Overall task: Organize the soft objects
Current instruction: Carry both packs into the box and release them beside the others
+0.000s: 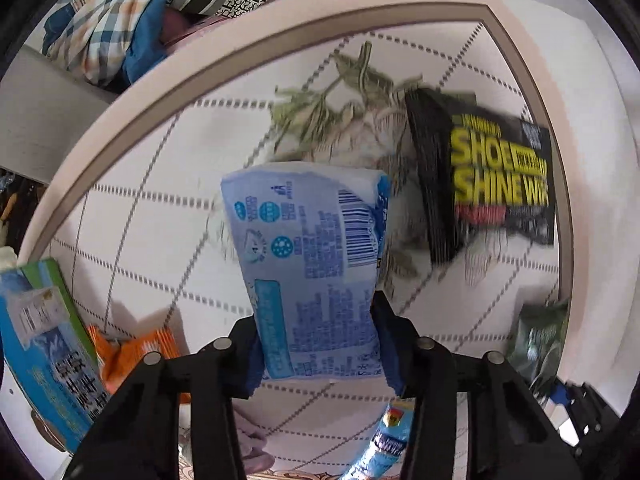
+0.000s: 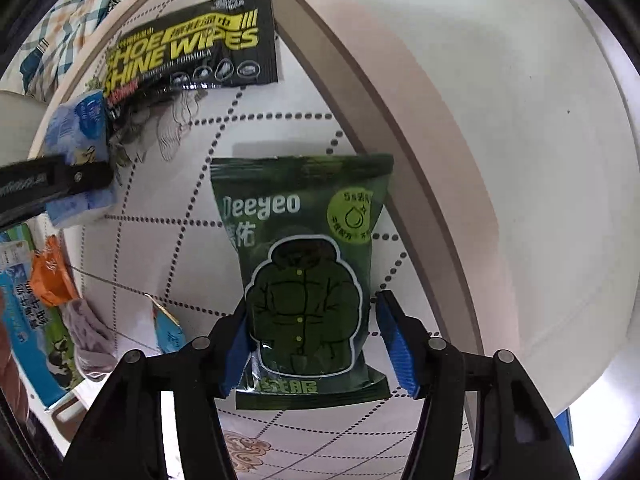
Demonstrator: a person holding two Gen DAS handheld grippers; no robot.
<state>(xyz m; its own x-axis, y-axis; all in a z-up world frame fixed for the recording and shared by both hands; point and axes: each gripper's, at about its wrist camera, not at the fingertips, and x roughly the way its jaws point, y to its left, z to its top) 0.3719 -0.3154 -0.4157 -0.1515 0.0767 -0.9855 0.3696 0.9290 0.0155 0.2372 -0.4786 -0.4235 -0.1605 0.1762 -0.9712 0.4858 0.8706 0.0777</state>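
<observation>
My left gripper [image 1: 318, 344] is shut on a light blue tissue pack [image 1: 308, 264] and holds it above the quilted mat [image 1: 160, 216]; the pack also shows in the right wrist view [image 2: 80, 148]. My right gripper [image 2: 316, 344] is open around a green Deeyeo wipes pack [image 2: 304, 272] that lies on the mat; the left pad touches it, the right pad stands apart. The same pack shows in the left wrist view [image 1: 540, 336]. A black shoe shine wipes pack [image 1: 492, 176] lies at the far side of the mat, also in the right wrist view [image 2: 188, 44].
A blue-green box [image 1: 44, 344], an orange pack [image 1: 132, 356] and a small blue sachet [image 1: 384, 440] lie at the mat's near left. A pinkish cloth [image 2: 88, 332] lies there too. Folded plaid and striped clothes [image 1: 108, 16] sit beyond the mat's pink border [image 1: 240, 32].
</observation>
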